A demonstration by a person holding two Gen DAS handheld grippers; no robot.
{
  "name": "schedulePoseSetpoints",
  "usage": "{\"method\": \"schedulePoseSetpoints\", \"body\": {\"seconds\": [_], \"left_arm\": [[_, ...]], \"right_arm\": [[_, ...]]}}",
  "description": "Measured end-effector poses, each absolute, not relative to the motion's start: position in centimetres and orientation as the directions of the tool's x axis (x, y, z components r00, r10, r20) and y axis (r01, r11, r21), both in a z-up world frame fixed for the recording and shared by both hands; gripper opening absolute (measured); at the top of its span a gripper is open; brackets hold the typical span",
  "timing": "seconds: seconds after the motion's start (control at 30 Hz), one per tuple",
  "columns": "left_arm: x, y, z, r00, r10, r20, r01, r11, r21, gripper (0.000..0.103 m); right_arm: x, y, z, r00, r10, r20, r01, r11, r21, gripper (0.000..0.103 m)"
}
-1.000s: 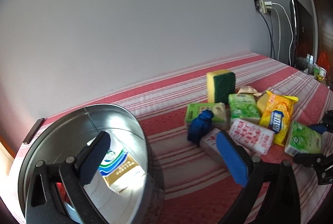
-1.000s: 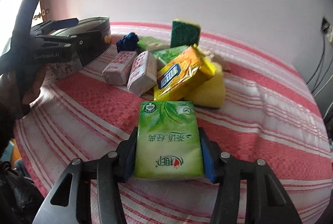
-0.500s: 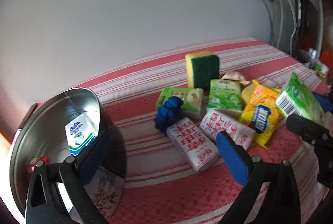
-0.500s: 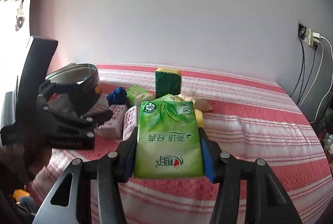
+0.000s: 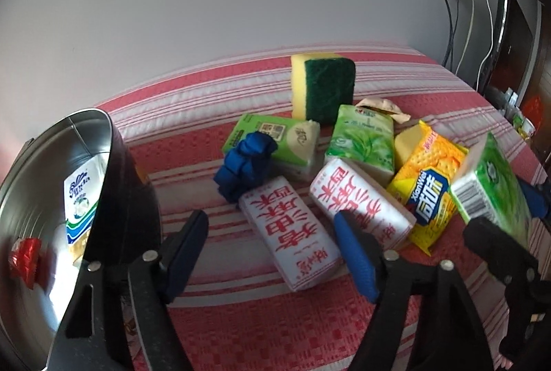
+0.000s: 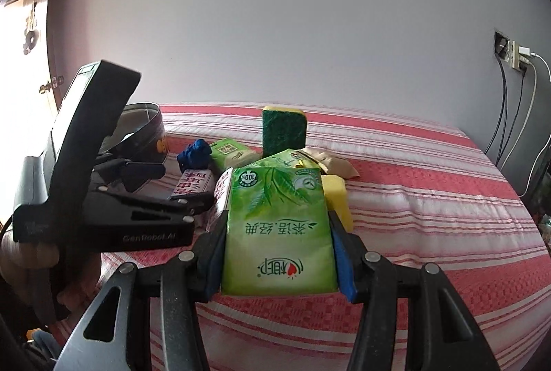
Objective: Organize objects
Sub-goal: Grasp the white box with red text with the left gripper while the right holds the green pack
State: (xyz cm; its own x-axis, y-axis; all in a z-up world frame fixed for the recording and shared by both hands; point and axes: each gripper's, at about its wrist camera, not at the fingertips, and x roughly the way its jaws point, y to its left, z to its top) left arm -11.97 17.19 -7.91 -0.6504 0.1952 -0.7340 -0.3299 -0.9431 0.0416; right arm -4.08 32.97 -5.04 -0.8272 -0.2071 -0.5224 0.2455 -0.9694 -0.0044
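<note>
Our right gripper (image 6: 275, 254), two black arms tipped with blue pads, is clamped on the flanks of a green tissue pack (image 6: 277, 233), a soft, glossy rectangular packet printed with leaves and held clear of the bedspread (image 6: 430, 198). Our left gripper (image 5: 272, 254) has just been closing and stands partly open with nothing pressed between its pads; the near end of a white tissue pack with red characters (image 5: 292, 240) lies on the fabric in the gap ahead of the fingertips, untouched. Just beside it to the right lies a second white pack (image 5: 358, 202), also a soft plastic-wrapped brick, and at its far end a knotted blue cloth (image 5: 246, 171). Beyond these we see two more green packs (image 5: 275, 143) (image 5: 361, 140), a crinkled yellow foil packet (image 5: 427, 188), a plain yellow sponge (image 5: 408, 143), and an upright yellow sponge with a dark green scouring face (image 5: 323, 88), all bunched together and touching. To the left of the left gripper stands a round metal tin (image 5: 69, 198) with a shiny inner wall, holding a white and blue pack (image 5: 79, 202) and a small red foil-wrapped piece (image 5: 24, 257). The bedspread is a woven red cloth with pale stripes.
</note>
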Motion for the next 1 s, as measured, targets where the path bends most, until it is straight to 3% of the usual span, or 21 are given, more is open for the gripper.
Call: {"method": "schedulePoseSetpoints", "body": {"seconds": [0.1, 0.13, 0.4, 0.47, 1.0], "left_arm": [[-12.3, 16.6, -8.3, -0.621, 0.212, -0.755, -0.327, -0.945, 0.004, 0.042], [-12.4, 16.5, -8.5, -0.607, 0.215, -0.765, -0.329, -0.944, -0.004, 0.038], [-12.6, 16.0, -8.9, -0.61, 0.174, -0.773, -0.302, -0.953, 0.024, 0.044], [-12.6, 16.0, -8.9, -0.603, 0.189, -0.775, -0.312, -0.95, 0.012, 0.037], [-11.7, 14.4, -7.2, -0.689, 0.186, -0.7, -0.263, -0.965, 0.003, 0.035]], "right_arm": [[-4.3, 32.8, -5.0, -0.827, -0.211, -0.522, 0.248, -0.969, -0.001, 0.055], [-4.3, 32.8, -4.9, -0.828, -0.213, -0.519, 0.248, -0.969, 0.002, 0.055], [-6.9, 32.0, -3.9, -0.817, -0.236, -0.527, 0.25, -0.967, 0.045, 0.055], [-7.4, 31.7, -4.1, -0.814, -0.247, -0.525, 0.252, -0.966, 0.064, 0.055], [-6.8, 31.7, -3.9, -0.859, -0.222, -0.461, 0.219, -0.974, 0.062, 0.055]]}}
